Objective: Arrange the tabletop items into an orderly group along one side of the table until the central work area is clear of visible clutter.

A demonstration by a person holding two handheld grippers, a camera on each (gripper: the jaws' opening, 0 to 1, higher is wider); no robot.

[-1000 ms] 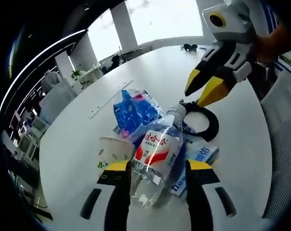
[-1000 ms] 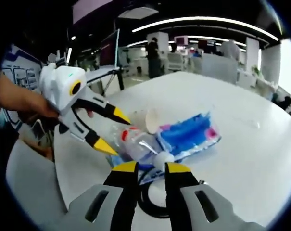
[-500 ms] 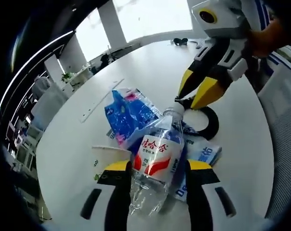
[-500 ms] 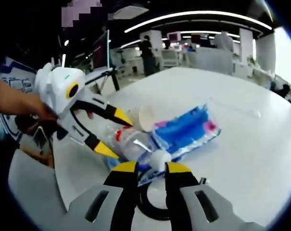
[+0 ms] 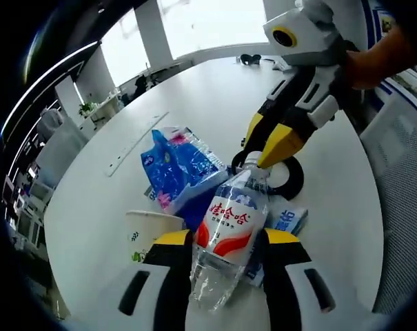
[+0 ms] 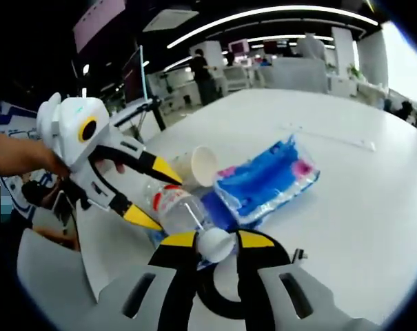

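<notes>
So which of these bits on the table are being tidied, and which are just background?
Being tidied:
water bottle, held by the left gripper, cap between the right gripper jaws
paper cup
blue plastic packet
black cable coil
blue-and-white pack

Background:
office chairs
white strip on the table

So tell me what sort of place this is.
Probably an open-plan office: a large white table with a water bottle and paper cup, ceiling strip lights, and desks with a standing person behind.

Background: open-plan office beyond the table. Dark-clothed standing person (image 6: 198,67) at far centre. White square column (image 5: 149,32) between bright windows (image 5: 215,21). Curved white ceiling light strip (image 6: 263,15) overhead.
</notes>
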